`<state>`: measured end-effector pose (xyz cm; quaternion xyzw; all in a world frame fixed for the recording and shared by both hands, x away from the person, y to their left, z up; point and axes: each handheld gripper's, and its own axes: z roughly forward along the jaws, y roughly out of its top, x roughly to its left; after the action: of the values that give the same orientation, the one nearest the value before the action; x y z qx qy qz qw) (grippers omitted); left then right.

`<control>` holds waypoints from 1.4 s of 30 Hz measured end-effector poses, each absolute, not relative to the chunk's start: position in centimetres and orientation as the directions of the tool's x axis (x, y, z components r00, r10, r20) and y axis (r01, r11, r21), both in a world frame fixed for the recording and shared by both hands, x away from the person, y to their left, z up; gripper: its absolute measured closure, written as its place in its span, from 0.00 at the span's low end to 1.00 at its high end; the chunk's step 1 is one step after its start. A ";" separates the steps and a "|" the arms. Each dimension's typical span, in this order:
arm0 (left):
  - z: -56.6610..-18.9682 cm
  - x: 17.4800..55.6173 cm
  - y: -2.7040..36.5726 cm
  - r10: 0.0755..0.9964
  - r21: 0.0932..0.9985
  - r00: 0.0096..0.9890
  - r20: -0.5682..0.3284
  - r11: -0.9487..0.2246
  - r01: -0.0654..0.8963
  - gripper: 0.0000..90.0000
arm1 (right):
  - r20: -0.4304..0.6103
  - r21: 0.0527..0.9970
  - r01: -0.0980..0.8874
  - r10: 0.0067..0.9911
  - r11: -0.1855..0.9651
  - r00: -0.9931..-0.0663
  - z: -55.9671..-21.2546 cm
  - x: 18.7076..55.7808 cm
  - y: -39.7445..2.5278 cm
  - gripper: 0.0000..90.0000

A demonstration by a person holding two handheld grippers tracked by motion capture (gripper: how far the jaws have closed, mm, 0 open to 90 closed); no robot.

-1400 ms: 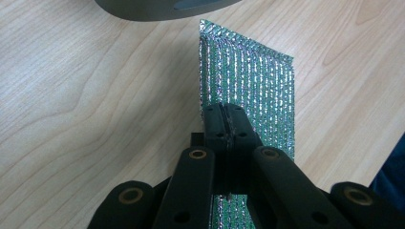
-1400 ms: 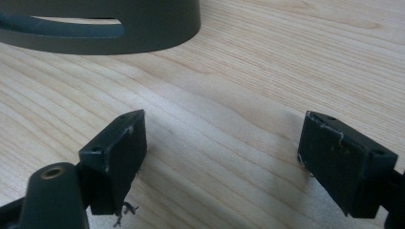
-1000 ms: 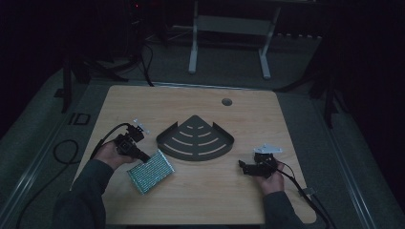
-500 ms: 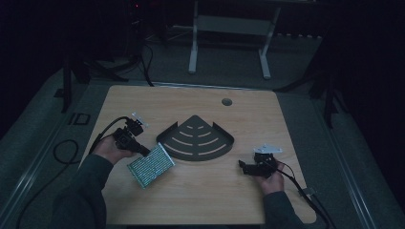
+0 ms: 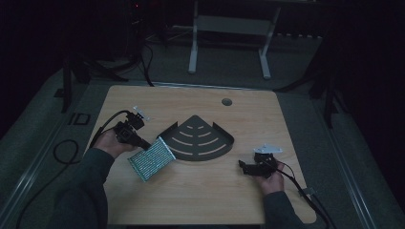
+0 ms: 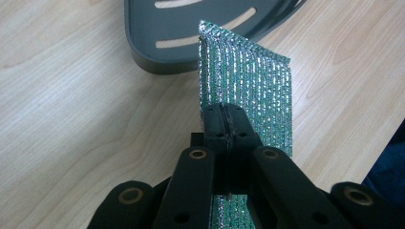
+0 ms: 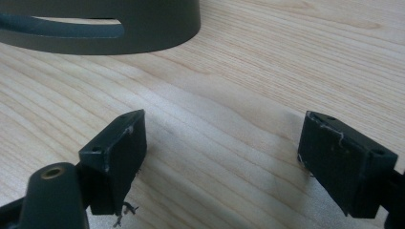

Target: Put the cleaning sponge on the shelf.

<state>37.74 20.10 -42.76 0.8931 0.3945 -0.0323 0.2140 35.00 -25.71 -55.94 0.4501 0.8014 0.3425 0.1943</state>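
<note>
A glittery green-silver sponge cloth point(image 5: 150, 159) hangs just above the table at the left, pinched at its near edge by my left gripper point(image 5: 143, 143). In the left gripper view the jaws are shut on the cloth point(image 6: 248, 90), whose far corner reaches the rim of a dark grey fan-shaped corner rack point(image 6: 162, 47). That rack point(image 5: 200, 139) lies flat at the table's middle. My right gripper point(image 5: 244, 168) rests low at the right, open, with bare wood between its fingers point(image 7: 117, 157) and the rack's rim point(image 7: 119, 33) beyond.
The wooden table point(image 5: 200, 200) has a round cable hole point(image 5: 227, 101) near its far edge. Cables trail from both grippers off the table sides. A white metal stand point(image 5: 229, 28) sits on the dark floor behind.
My left gripper has carried the cloth to the right and forward, so its far corner now meets the rack's left rim. The right gripper has stayed put.
</note>
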 end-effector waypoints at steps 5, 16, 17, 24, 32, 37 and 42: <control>-42.4 38.2 20.0 0.691 0.352 0.688 -0.221 -0.602 0.717 1.00 | -0.004 0.724 0.588 0.854 0.361 -0.520 -55.9 35.0 -25.7 0.18; -41.8 39.2 19.8 0.697 0.349 0.685 -0.213 -0.601 0.719 1.00 | -0.004 0.724 0.588 0.854 0.361 -0.520 -55.9 35.0 -25.7 0.18; -41.8 39.2 19.7 0.696 0.353 0.685 -0.212 -0.600 0.718 1.00 | -0.004 0.724 0.588 0.854 0.361 -0.520 -55.9 35.0 -25.7 0.18; -41.1 39.9 19.3 0.694 0.354 0.692 -0.199 -0.608 0.711 1.00 | -0.003 0.724 0.588 0.854 0.360 -0.520 -55.9 35.0 -25.7 0.18; -40.6 41.0 18.6 0.699 0.350 0.689 -0.191 -0.607 0.713 1.00 | -0.004 0.724 0.587 0.854 0.361 -0.520 -55.9 35.0 -25.7 0.18; -40.3 41.6 18.3 0.702 0.359 0.690 -0.178 -0.607 0.709 1.00 | -0.004 0.724 0.587 0.854 0.361 -0.520 -55.9 35.0 -25.7 0.18; -40.4 42.2 18.0 0.706 0.359 0.685 -0.178 -0.602 0.713 1.00 | -0.004 0.724 0.588 0.854 0.361 -0.520 -55.9 35.0 -25.7 0.18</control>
<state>42.16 18.02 -40.36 0.8948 0.3966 -0.0086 0.2046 35.02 -25.71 -55.94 0.4495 0.8017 0.3426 0.1944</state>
